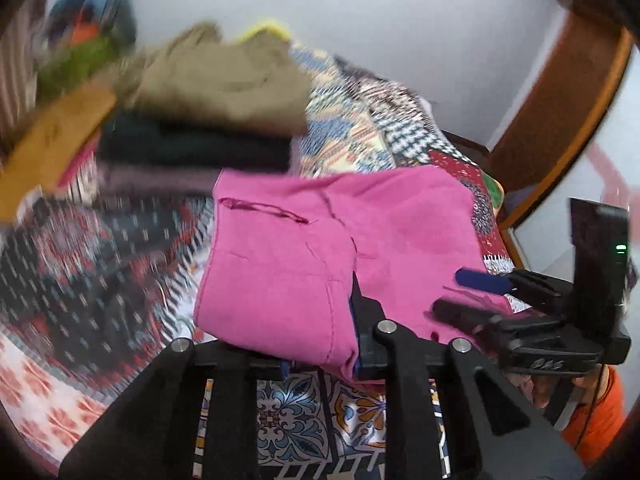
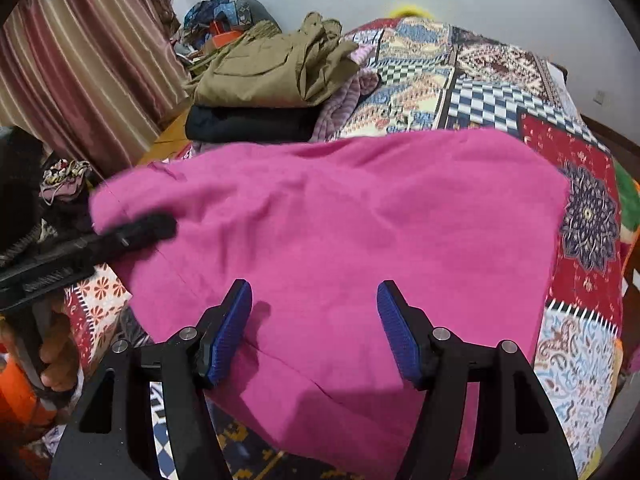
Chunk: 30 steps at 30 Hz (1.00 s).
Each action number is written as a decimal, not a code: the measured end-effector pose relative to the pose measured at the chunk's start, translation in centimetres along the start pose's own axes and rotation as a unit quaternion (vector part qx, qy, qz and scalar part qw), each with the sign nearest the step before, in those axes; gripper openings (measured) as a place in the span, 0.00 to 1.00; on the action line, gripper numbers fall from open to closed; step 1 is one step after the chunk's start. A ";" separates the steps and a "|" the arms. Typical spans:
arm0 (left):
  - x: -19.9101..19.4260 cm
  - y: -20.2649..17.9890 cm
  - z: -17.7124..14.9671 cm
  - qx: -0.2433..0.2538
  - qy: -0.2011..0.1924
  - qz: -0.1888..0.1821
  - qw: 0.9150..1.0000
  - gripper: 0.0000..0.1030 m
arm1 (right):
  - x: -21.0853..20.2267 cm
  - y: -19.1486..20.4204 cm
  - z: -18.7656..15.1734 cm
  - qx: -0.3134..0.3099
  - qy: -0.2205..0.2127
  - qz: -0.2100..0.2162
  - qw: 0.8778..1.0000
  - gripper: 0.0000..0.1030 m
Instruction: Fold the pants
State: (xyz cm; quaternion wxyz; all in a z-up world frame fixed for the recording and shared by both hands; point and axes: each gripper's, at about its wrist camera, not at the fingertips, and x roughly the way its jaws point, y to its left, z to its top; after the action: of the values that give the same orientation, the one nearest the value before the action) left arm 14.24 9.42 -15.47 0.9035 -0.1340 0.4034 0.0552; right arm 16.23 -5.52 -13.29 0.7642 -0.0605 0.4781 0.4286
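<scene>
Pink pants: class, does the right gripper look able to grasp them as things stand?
Probably yes. The right gripper hovers with its jaws open directly over the pink pants, and nothing lies between its fingers and the cloth.

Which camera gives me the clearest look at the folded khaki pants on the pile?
The right wrist view: the khaki pants are sharp there, lying on a black folded garment. The left wrist view shows the same pants motion-blurred, with only colour and rough shape readable.
</scene>
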 end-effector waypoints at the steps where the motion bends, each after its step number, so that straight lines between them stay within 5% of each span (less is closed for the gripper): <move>1: -0.1 -0.4 0.3 0.010 -0.004 0.001 1.000 0.20 | 0.6 0.2 -0.4 -0.004 0.009 0.002 1.000 0.60; 8: -0.4 -4.8 1.5 0.094 -0.028 0.011 0.995 0.19 | 1.4 0.4 -0.9 -0.001 0.015 0.011 1.000 0.62; 14: -0.6 -6.8 2.2 0.140 -0.028 0.001 0.990 0.19 | -2.0 -0.8 -1.8 0.032 -0.027 0.017 0.999 0.62; 18: -0.6 -8.1 2.0 0.174 -0.026 0.007 0.984 0.19 | -3.4 -1.1 -3.2 0.027 -0.028 -0.017 0.999 0.62; 30: 0.1 -13.3 2.6 0.210 -0.007 -0.068 0.975 0.19 | -2.1 -2.3 -4.9 0.059 -0.019 0.002 0.998 0.63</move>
State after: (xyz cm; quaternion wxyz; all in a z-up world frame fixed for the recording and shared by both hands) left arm 18.93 -2.57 -11.31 0.9160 0.0324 0.3893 -0.0912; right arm 14.19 -10.72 -14.98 0.7747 -0.0062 0.4877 0.4023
